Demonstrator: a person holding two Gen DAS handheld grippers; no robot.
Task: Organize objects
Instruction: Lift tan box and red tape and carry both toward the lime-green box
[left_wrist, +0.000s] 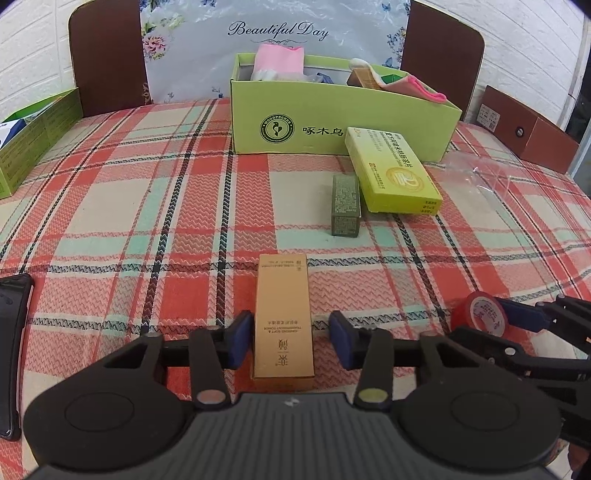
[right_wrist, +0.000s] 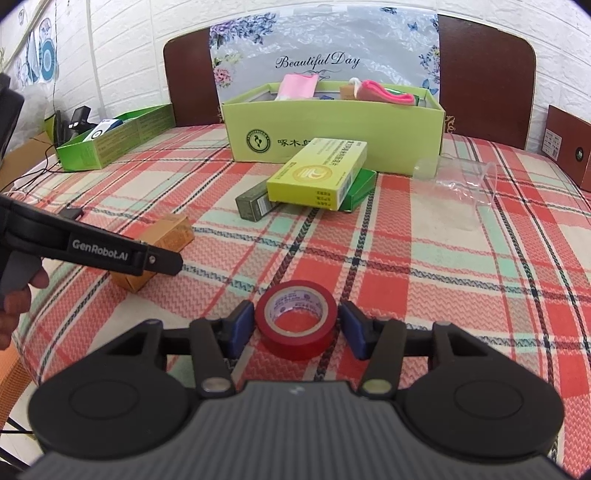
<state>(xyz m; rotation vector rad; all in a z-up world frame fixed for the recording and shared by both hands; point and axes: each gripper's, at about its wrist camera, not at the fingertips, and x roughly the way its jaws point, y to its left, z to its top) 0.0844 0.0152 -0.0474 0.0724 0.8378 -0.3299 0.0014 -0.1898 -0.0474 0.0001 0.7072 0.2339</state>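
Observation:
A tan carton (left_wrist: 283, 317) lies on the plaid cloth between the open fingers of my left gripper (left_wrist: 291, 341); the left pad is near its side, the right pad stands apart. It also shows in the right wrist view (right_wrist: 168, 240), partly behind the left gripper's arm. A red tape roll (right_wrist: 296, 317) lies flat between the open fingers of my right gripper (right_wrist: 296, 328), with small gaps on both sides. The roll also shows in the left wrist view (left_wrist: 480, 312).
A large green box (left_wrist: 332, 110) with pink cloth stands at the back. In front lie a yellow medicine box (left_wrist: 391, 170), a dark green carton (left_wrist: 345, 205) and a clear plastic cup (right_wrist: 458, 184). A second green box (right_wrist: 110, 136) stands at left.

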